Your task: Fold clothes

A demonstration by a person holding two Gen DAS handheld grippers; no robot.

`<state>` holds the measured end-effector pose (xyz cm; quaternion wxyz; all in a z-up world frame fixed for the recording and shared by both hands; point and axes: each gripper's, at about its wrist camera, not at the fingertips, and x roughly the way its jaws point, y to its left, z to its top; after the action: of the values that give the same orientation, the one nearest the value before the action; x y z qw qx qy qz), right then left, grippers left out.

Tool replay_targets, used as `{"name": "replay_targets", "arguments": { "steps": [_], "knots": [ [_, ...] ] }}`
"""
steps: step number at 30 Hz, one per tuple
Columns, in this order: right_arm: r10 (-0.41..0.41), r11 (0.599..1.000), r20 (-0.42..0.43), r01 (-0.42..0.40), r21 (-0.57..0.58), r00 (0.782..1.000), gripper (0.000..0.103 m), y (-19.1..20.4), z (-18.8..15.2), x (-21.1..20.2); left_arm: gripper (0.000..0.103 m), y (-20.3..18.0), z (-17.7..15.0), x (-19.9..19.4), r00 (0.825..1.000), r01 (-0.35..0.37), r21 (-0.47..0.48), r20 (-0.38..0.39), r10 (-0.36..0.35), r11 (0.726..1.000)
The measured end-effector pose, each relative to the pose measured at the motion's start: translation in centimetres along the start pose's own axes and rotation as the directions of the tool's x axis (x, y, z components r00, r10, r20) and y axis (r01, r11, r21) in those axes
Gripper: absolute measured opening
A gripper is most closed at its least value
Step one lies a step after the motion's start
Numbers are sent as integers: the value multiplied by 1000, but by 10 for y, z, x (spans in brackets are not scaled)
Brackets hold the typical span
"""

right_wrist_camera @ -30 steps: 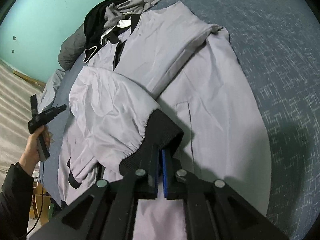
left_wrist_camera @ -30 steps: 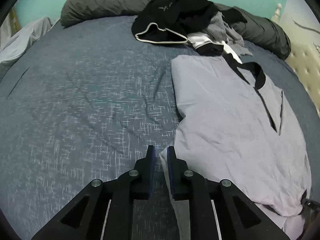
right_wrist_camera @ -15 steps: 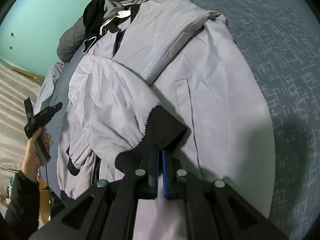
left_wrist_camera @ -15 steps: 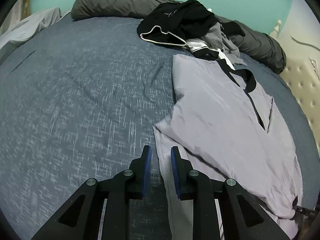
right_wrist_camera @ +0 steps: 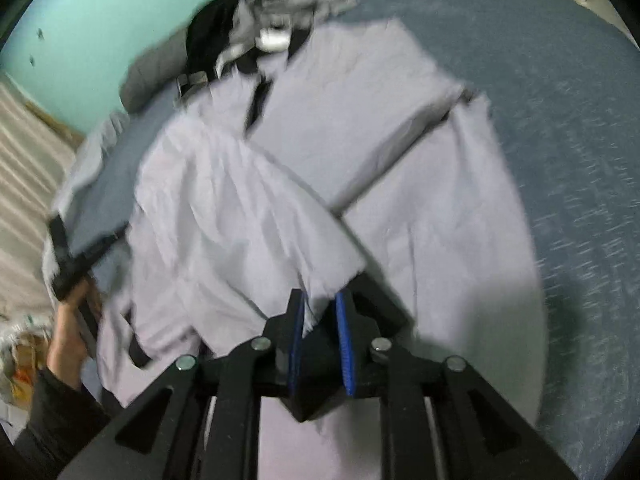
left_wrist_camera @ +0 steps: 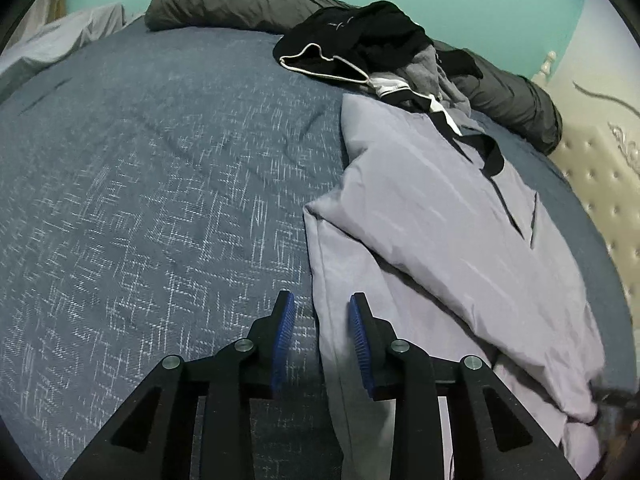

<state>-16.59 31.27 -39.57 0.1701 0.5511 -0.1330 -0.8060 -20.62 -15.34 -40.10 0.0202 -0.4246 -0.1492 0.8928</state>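
A lilac jacket (left_wrist_camera: 440, 240) with black trim lies spread on the blue bed cover (left_wrist_camera: 140, 200). My left gripper (left_wrist_camera: 322, 314) hovers low over the jacket's left edge. Its jaws are opening; the edge lies flat beneath the gap and the pads do not press on it. In the blurred right wrist view, one lilac sleeve (right_wrist_camera: 224, 220) is folded across the jacket (right_wrist_camera: 400, 160). My right gripper (right_wrist_camera: 320, 320) is opening too, with the sleeve's end and black cuff (right_wrist_camera: 320, 364) loose between its pads. A hand (right_wrist_camera: 68, 336) holds the left gripper (right_wrist_camera: 76, 264) at the far left.
A heap of black and grey clothes (left_wrist_camera: 360, 44) sits at the jacket's collar end, against a dark grey rolled duvet (left_wrist_camera: 224, 0). A padded cream headboard (left_wrist_camera: 600, 200) borders the right. Bare blue cover stretches left of the jacket.
My left gripper's jaws have widened and released the jacket's edge, which now lies flat. My right gripper's jaws have parted around the cuff they were pinching, and its view has blurred.
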Motion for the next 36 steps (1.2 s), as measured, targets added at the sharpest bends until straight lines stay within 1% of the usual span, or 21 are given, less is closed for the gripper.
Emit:
{"name": "replay_targets", "arguments": {
  "steps": [2,3,6,8,9,12,16,19,23,26,28,32,34,36],
  "knots": [
    [-16,1000,-49,16,-2,999,16,-1,0,14,33,3,3,2,1000,-3,-5,5,3,1000],
    [-24,1000,-52,24,-5,998,16,0,3,13,33,5,5,3,1000,1,-14,6,-1,1000],
    [-53,998,-16,53,-34,998,16,14,22,0,33,8,10,9,1000,21,-40,8,-21,999],
    [-54,996,14,55,-75,998,16,30,48,-8,33,8,15,12,1000,20,-42,13,-20,999],
    [-49,994,26,51,-98,998,17,38,61,-10,34,7,17,13,1000,19,-39,18,-18,999],
    [-32,987,22,35,-154,999,29,66,98,-2,34,6,25,14,999,18,-35,29,-17,999],
    [-7,968,14,10,-249,1000,29,111,149,25,34,8,31,19,999,26,-29,27,-25,999],
    [28,960,4,-26,-280,1000,29,140,180,51,34,10,33,23,999,34,-33,23,-33,999],
    [74,931,-13,-74,-358,997,29,183,214,86,34,17,35,24,999,27,-51,27,-26,998],
    [73,908,-35,-81,-411,997,32,207,232,110,35,21,37,25,999,33,-47,27,-32,998],
    [55,901,-63,-76,-428,997,36,218,240,131,34,26,39,26,999,43,-53,27,-42,998],
    [39,895,-91,-75,-440,995,37,226,247,156,34,34,43,30,997,69,-68,26,-68,995],
    [38,904,-99,-77,-421,994,39,223,253,166,35,35,45,31,996,83,-68,27,-82,994],
    [50,916,-104,-87,-392,993,39,219,260,174,35,35,47,33,994,103,-68,27,-102,992]
  ]
}}
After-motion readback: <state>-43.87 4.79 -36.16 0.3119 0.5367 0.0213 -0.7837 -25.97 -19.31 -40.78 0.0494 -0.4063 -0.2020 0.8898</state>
